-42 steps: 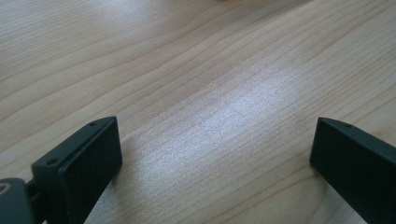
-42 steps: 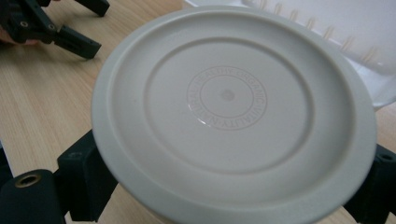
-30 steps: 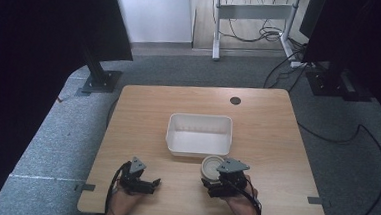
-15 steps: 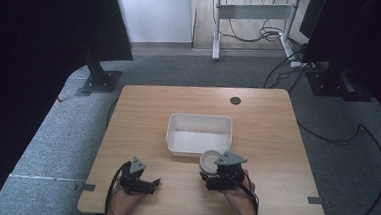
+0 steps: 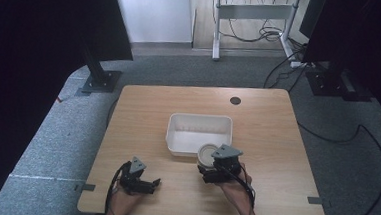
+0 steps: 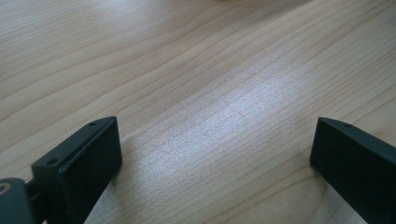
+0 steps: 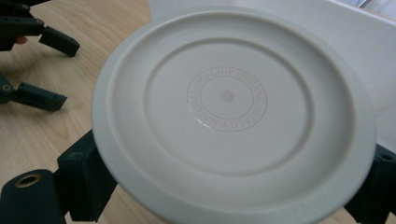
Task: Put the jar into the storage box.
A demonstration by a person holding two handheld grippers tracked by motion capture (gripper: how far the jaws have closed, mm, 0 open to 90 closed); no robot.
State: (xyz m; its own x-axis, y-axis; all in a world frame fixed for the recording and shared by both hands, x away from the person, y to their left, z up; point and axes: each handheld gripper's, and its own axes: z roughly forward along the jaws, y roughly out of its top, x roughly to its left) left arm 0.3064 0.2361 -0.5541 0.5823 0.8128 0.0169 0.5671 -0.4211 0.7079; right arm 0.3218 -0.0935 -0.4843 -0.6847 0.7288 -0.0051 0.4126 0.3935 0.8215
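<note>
High view: a light wooden table carries a white rectangular tub near its middle. The right gripper sits at the tub's near right corner, clamped on a round white container that overlaps the tub's near rim; whether they touch cannot be told. The left gripper rests well apart near the table's front edge, jaws spread with nothing between them.

Left gripper view: the two black jaws stand wide apart over bare wood grain of the table.

Right gripper view: the container sits between the two jaws, its flat round face toward the camera. A ring of embossed writing circles its centre, seemingly "HEALTHY ORGANIC VITALITY NATURAL". The tub's white wall stands right behind it, and the left gripper lies at upper left on the wood.
</note>
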